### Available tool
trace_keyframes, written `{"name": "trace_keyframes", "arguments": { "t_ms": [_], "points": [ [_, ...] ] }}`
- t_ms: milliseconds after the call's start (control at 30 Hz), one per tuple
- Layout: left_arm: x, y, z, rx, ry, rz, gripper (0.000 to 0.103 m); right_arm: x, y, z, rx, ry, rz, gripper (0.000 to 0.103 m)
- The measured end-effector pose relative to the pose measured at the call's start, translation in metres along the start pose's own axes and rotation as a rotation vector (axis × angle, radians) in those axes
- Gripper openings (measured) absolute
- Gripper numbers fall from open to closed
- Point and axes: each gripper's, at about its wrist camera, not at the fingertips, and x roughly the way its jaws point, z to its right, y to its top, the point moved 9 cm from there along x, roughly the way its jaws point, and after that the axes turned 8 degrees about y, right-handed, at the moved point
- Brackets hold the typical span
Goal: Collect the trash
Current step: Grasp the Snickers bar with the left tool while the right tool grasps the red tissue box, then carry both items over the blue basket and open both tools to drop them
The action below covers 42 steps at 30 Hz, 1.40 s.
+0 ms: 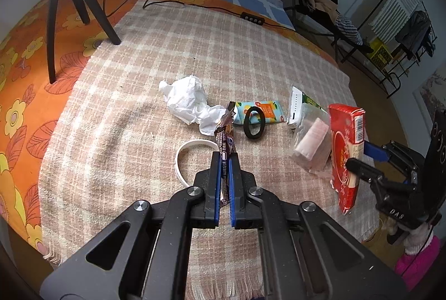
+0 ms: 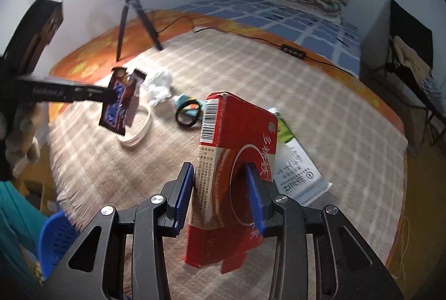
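My left gripper [image 1: 225, 158] is shut on a brown candy bar wrapper [image 1: 225, 138] and holds it above the checked cloth; the wrapper also shows in the right wrist view [image 2: 121, 102]. My right gripper [image 2: 220, 174] is shut on a red cardboard box [image 2: 237, 160], lifted off the cloth; the box also shows in the left wrist view [image 1: 345, 149]. On the cloth lie a crumpled white tissue [image 1: 189, 102], a light blue snack packet [image 1: 262, 112], a white and green packet [image 1: 299, 105] and a clear bag with a pink item [image 1: 312, 144].
A black ring [image 1: 253, 124] and a white ring band [image 1: 184, 160] lie on the checked cloth [image 1: 139, 105]. A tripod [image 1: 69, 2] with a ring light and its cable stand at the back left. A blue basket [image 2: 55, 241] shows at lower left, beyond the bed edge.
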Motion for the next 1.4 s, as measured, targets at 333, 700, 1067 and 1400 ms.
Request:
{"name": "trace_keyframes", "arguments": {
  "t_ms": [333, 700, 1067, 1400],
  "points": [
    [0.0, -0.001, 0.004, 0.009, -0.003, -0.002, 0.002, 0.017, -0.016, 0.018, 0.114, -0.017, -0.052, 0.072],
    [-0.008, -0.001, 0.001, 0.005, -0.01, 0.011, 0.002, 0.045, -0.029, 0.015, 0.143, 0.061, -0.096, 0.071],
    [-0.027, -0.011, 0.001, 0.02, -0.024, 0.022, 0.002, 0.021, -0.022, 0.025, 0.209, 0.057, -0.022, 0.016],
    [-0.064, -0.041, 0.017, 0.079, -0.071, 0.034, 0.002, -0.018, -0.014, -0.008, 0.173, 0.082, 0.054, 0.015]
  ]
}}
